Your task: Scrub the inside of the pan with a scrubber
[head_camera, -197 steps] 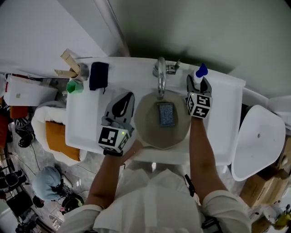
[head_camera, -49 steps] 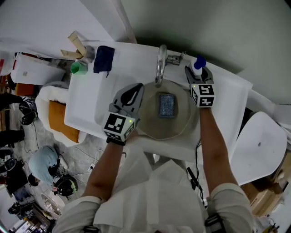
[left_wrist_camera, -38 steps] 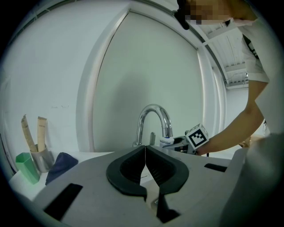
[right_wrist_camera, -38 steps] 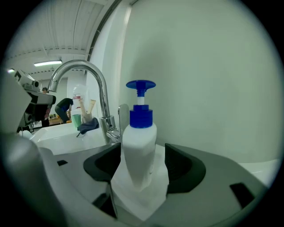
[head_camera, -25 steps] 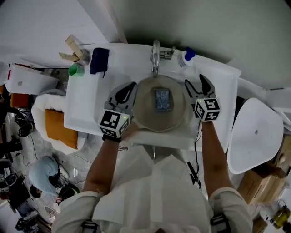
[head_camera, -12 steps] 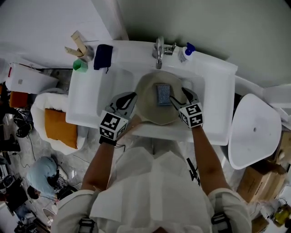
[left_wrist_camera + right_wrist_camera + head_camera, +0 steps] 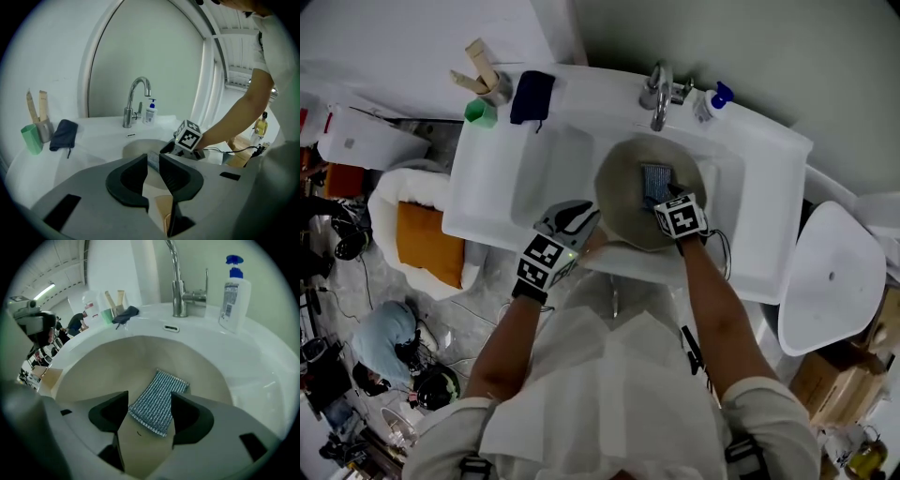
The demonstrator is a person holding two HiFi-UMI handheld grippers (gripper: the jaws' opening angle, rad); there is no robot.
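A beige pan (image 7: 628,192) sits in the basin of the white sink (image 7: 759,202). A blue-grey ribbed scrubber (image 7: 654,178) lies flat on the pan's bottom. My right gripper (image 7: 662,199) hangs low inside the pan, open, with one jaw on each side of the scrubber's (image 7: 159,397) near end and not pressing on it. My left gripper (image 7: 581,217) is at the pan's near left edge. Its jaws have just been opening and stand a little apart (image 7: 153,161). A tan piece shows low in their gap, and I cannot tell if it touches them.
A chrome faucet (image 7: 657,94) and a soap pump bottle (image 7: 712,98) stand behind the basin. On the left counter lie a dark blue cloth (image 7: 532,97), a green cup (image 7: 480,112) and a holder with wooden pieces (image 7: 483,77). A white tub (image 7: 834,272) stands to the right.
My right gripper came from the sink's right rim down into the pan and now straddles the scrubber. My left gripper drew back from the pan's left rim toward me.
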